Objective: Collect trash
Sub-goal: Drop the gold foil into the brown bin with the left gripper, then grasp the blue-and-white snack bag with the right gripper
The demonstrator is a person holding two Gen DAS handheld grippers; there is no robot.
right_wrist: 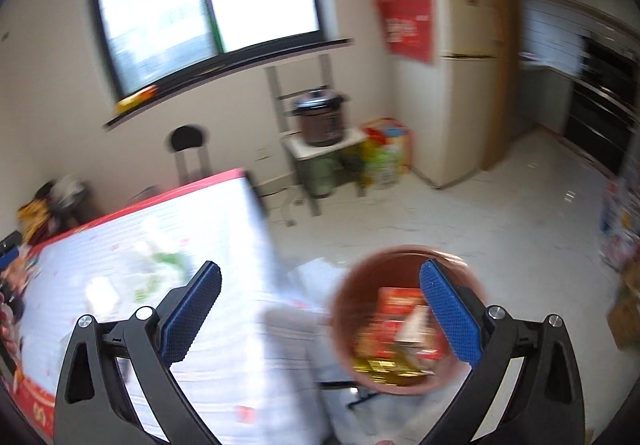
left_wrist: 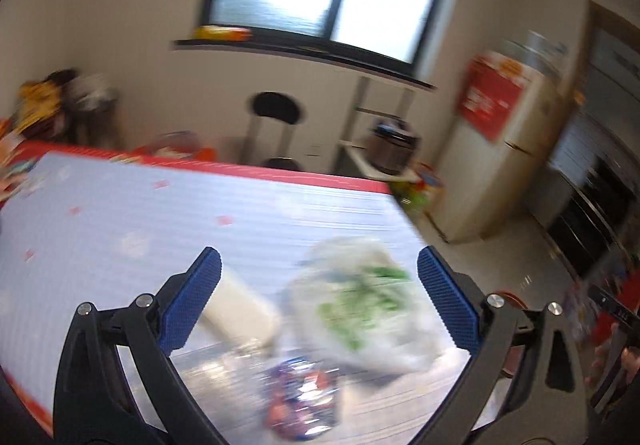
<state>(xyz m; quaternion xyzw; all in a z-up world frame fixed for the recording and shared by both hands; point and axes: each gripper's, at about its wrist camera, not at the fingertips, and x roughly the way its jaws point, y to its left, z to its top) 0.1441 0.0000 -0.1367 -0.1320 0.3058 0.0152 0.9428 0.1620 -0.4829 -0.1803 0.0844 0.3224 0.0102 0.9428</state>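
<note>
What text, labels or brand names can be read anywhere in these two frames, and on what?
None is legible.
Red poster on the fridge: white print, too blurred to read.
Red packets in the brown bin: print blurred.
Wrapper on the table: pattern only, blurred.

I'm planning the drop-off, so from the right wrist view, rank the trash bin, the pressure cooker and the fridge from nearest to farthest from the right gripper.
1. Trash bin: on the floor just under the open right gripper, toward its right finger.
2. Pressure cooker: on a small stand against the far wall, below the window.
3. Fridge: in the far right corner, slightly beyond the cooker.
</note>
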